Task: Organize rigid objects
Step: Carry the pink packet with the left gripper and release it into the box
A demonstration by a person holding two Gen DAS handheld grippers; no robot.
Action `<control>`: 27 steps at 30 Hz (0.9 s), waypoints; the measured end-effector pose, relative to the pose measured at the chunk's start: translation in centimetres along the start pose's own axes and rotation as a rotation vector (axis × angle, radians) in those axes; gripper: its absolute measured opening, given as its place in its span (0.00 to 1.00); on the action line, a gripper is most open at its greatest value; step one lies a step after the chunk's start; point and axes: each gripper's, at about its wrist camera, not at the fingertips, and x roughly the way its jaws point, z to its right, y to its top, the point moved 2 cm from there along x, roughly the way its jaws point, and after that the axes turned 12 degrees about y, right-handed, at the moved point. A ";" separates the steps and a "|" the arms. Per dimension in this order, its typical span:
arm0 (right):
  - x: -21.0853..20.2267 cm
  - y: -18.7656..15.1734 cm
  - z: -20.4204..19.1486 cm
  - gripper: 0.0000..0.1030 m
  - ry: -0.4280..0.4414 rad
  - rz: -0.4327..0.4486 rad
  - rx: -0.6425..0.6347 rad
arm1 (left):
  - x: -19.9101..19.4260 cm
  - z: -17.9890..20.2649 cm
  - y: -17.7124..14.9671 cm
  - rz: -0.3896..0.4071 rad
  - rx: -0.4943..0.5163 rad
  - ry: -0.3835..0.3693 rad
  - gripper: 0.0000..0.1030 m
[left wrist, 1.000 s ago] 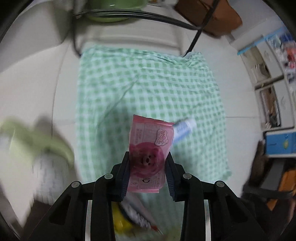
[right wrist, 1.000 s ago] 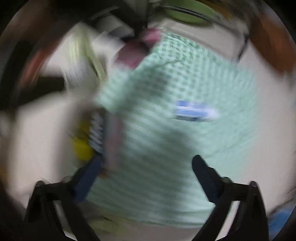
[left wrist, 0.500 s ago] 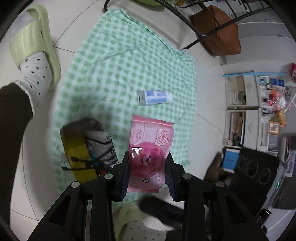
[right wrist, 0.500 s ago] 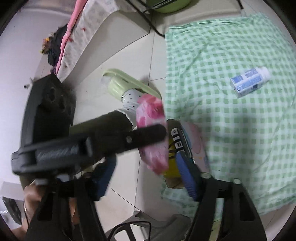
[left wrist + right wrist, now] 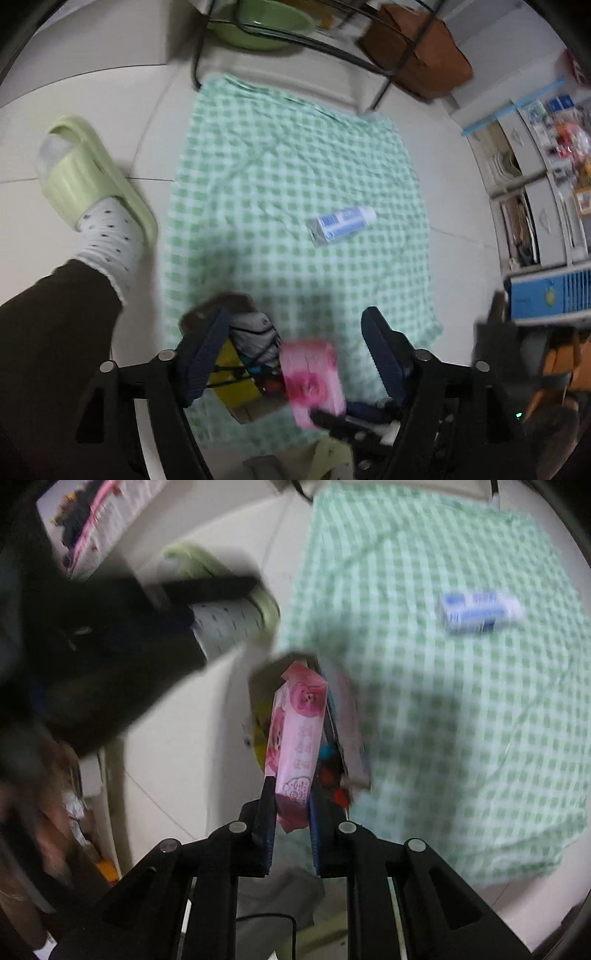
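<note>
A pink wipes pack (image 5: 299, 746) is clamped edge-on in my right gripper (image 5: 291, 808), above an open box of items (image 5: 343, 738) at the cloth's near left edge. In the left wrist view the same pink pack (image 5: 314, 376) shows between my left gripper's (image 5: 295, 347) wide-open jaws, untouched by them, beside the yellow box (image 5: 236, 373). A blue-and-white tube (image 5: 341, 223) lies on the green checked cloth (image 5: 295, 155); it also shows in the right wrist view (image 5: 480, 611).
A foot in a green slipper (image 5: 92, 184) stands left of the cloth. A metal rack with a green basin (image 5: 262, 22) and a brown bag (image 5: 417, 48) sit beyond it. Shelves and drawers (image 5: 535, 177) line the right side.
My left gripper has opened and let go of the pink pack. My right gripper has closed on it and holds it over the box.
</note>
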 end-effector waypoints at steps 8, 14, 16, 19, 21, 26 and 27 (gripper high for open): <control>3.3 -1.2 0.3 0.17 0.007 -0.197 0.005 | 0.1 -2.2 0.0 -0.025 -0.136 -0.008 0.72; 5.5 -0.8 1.4 0.17 -0.104 -0.190 -0.005 | 0.0 -2.7 0.0 -0.034 -0.152 -0.004 0.72; 5.9 -0.5 1.3 0.17 -0.109 -0.162 -0.029 | 0.1 -2.6 0.0 -0.039 -0.152 -0.007 0.72; 7.2 -0.5 0.9 0.17 -0.129 -0.133 -0.066 | 0.2 -2.4 0.1 -0.041 -0.138 -0.001 0.72; 7.8 -0.6 0.9 0.20 -0.105 -0.113 -0.074 | 0.4 -2.3 0.1 -0.042 -0.130 0.002 0.72; 7.0 -0.6 1.4 0.62 -0.084 -0.149 0.013 | 0.6 -2.2 0.2 -0.040 -0.126 0.010 0.72; 6.8 -0.8 1.5 0.62 -0.079 -0.173 0.017 | 0.6 -2.2 0.2 -0.041 -0.128 0.015 0.72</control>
